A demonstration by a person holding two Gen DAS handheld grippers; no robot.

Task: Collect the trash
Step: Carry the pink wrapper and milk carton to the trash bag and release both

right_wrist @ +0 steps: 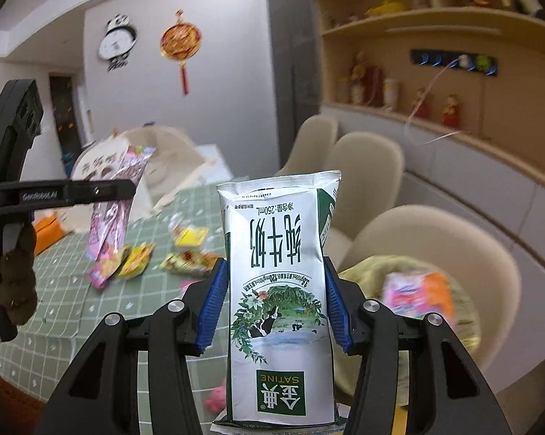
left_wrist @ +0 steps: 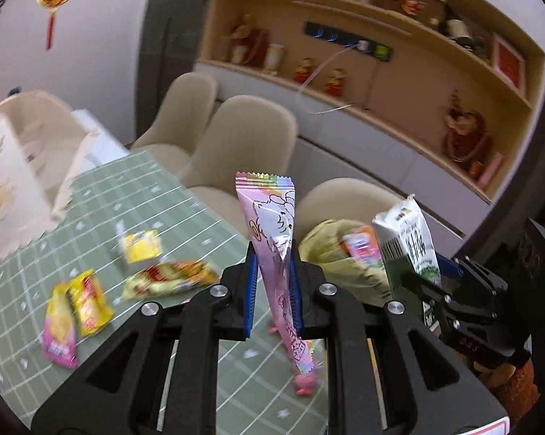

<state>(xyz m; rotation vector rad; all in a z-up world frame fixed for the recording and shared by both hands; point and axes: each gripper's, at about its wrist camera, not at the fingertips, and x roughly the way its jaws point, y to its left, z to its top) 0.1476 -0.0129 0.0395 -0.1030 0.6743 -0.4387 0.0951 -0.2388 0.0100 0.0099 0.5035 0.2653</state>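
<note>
I see the left gripper (left_wrist: 273, 286) pinching a pink wrapper (left_wrist: 272, 224) upright. Right gripper (right_wrist: 274, 302) clamps a flattened milk carton (right_wrist: 277, 290) (upside-down, "SATINE", "250mL"); remaining wrappers (right_wrist: 134, 257) lie left-forward of it.

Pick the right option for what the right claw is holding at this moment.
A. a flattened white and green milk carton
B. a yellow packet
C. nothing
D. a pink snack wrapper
A: in the right wrist view the right claw is shut on the flattened milk carton, its blue pads pressing both sides, while the pink wrapper sits in the left claw.
</note>
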